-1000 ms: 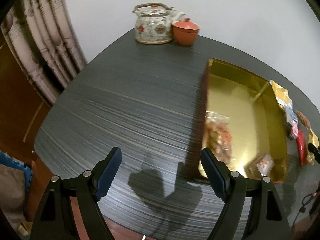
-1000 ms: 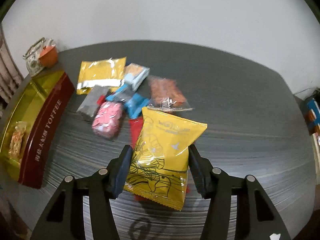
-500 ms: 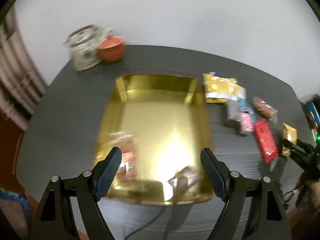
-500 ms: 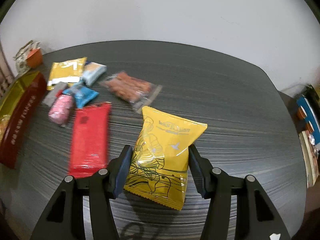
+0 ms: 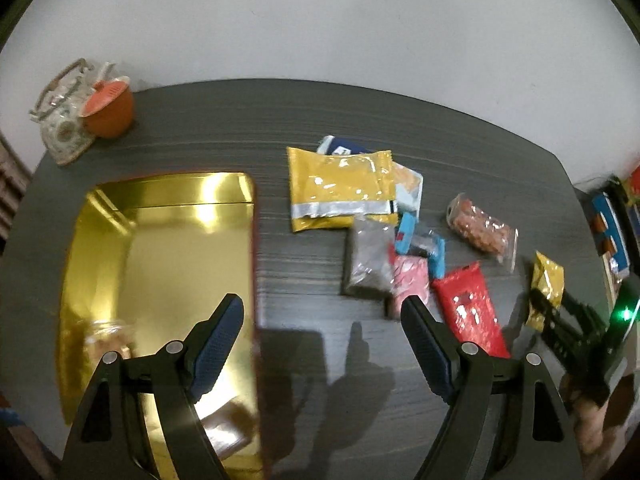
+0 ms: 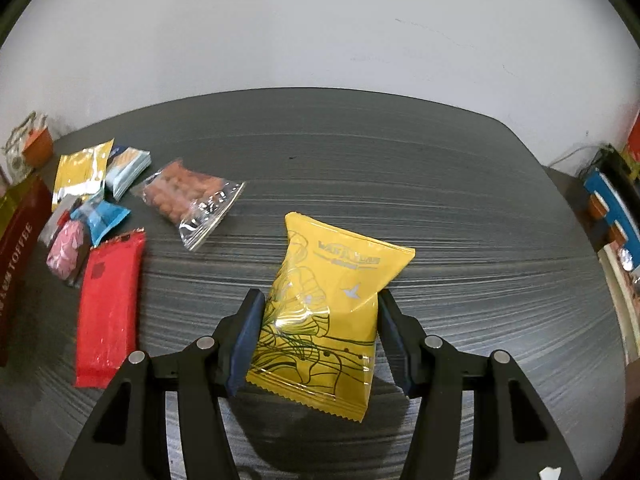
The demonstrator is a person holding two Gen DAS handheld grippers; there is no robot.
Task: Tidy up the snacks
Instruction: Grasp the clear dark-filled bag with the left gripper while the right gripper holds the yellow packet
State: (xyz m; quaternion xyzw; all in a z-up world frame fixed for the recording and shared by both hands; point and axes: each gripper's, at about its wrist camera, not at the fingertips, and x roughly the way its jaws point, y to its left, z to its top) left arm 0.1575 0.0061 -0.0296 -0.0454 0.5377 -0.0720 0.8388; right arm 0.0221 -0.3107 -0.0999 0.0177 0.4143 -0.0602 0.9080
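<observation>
Tabletop: your dark grey, wood-grained tabletop (image 6: pixel 400 168) has rounded corners and stands against a plain white wall (image 6: pixel 320 32).
Far left corner: a patterned teapot (image 5: pixel 66 120) stands by the wall, with an orange lidded cup (image 5: pixel 110 110) touching its front.
Gold tin: the open gold tin (image 5: pixel 104 248) lies on the left of the tabletop; its outer side is dark red with the word TOFFEE, and a few wrapped snacks lie blurred at its near end.
Snack pile: just right of the tin lie a yellow-and-silver packet (image 5: pixel 340 190), a grey packet (image 5: pixel 368 260), a pink packet (image 5: pixel 412 284), blue packets (image 5: pixel 436 258), a red bar (image 6: pixel 108 304) and a clear bag of orange pieces (image 6: pixel 188 200), some overlapping.
Left gripper (image 5: pixel 322 346): your fingers stand wide apart with nothing between them, above the bare tabletop between the tin and the pile.
Right gripper (image 6: pixel 318 340): your fingers are clamped on the sides of the yellow snack bag (image 6: pixel 328 312), held above the tabletop right of the pile and well apart from the tin.
Room, right edge: blue and red things, too blurred to name, lie beyond the tabletop.
</observation>
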